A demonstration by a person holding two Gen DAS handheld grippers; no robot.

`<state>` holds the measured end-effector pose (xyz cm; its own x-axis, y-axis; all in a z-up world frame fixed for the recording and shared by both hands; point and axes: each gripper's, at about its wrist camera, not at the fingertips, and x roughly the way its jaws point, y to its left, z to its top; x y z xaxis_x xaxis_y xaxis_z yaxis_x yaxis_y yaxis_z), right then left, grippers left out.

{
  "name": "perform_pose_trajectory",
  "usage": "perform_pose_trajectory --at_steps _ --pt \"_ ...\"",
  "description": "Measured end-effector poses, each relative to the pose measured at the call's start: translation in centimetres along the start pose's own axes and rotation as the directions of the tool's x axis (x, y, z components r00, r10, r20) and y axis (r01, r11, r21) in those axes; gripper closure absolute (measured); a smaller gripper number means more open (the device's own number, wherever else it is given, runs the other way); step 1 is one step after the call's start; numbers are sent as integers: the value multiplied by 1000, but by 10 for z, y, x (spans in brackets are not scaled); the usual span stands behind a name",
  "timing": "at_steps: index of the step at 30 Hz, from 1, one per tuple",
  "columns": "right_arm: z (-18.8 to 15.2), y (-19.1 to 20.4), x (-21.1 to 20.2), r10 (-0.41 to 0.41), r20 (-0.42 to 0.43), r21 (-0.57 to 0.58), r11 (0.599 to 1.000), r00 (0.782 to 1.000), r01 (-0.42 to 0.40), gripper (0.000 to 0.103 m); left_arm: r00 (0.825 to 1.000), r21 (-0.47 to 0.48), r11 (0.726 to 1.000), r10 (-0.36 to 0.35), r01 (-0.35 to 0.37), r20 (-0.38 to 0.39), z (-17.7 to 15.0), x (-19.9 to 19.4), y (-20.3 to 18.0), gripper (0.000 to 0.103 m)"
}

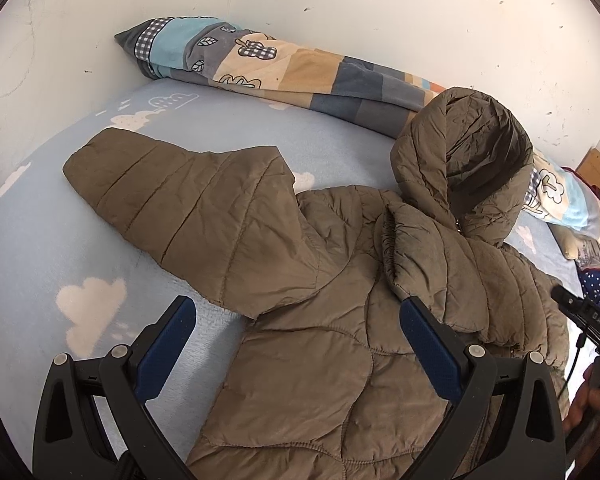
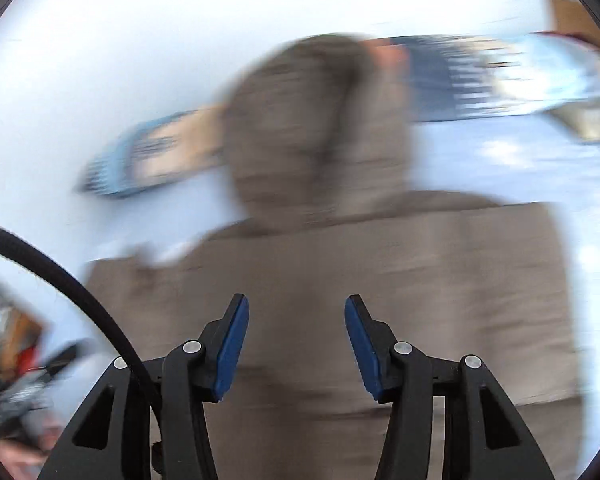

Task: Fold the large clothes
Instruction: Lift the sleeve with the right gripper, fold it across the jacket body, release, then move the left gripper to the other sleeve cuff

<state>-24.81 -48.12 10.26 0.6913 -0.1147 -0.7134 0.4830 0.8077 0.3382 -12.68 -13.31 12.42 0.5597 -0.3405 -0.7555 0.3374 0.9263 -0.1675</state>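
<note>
Now jacket (image 1: 340, 320) flat on bed (image 1: 40, 260), under open left gripper (image 1: 296, 308).

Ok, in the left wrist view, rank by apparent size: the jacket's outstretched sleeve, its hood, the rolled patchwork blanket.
1. rolled patchwork blanket, partly hidden
2. outstretched sleeve
3. hood
Sleeve and hood look close; fisheye distortion makes that unsure.

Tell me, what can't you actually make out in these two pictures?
- Right wrist view: motion blur smears the jacket and bedding.
- Left wrist view: the jacket's hem is cut off by the bottom edge, partly behind the left gripper.
- Left wrist view: the right gripper is clipped by the edge.
</note>
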Motion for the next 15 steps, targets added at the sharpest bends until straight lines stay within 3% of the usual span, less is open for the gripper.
perform_pose_trajectory --at_steps 2,5,8,11,15 --pt "1 -38 4 -116 -10 56 992 993 117 49 1000 0 1000 -1 1 -3 0 2 -1 2" --pt "-10 -79 20 -224 -80 117 966 971 232 49 1000 8 1000 2 -2 -6 0 4 -3 2" --pt "-27 -96 40 -213 -159 99 968 964 230 49 1000 16 1000 1 -1 -6 -1 5 -5 2" --pt "-29 -91 44 -241 -155 43 967 958 250 49 1000 16 1000 -2 2 -7 -1 4 -5 2" --pt "-18 -91 26 -213 -193 73 970 958 231 49 1000 16 1000 -3 3 1 -1 1 -4 2"
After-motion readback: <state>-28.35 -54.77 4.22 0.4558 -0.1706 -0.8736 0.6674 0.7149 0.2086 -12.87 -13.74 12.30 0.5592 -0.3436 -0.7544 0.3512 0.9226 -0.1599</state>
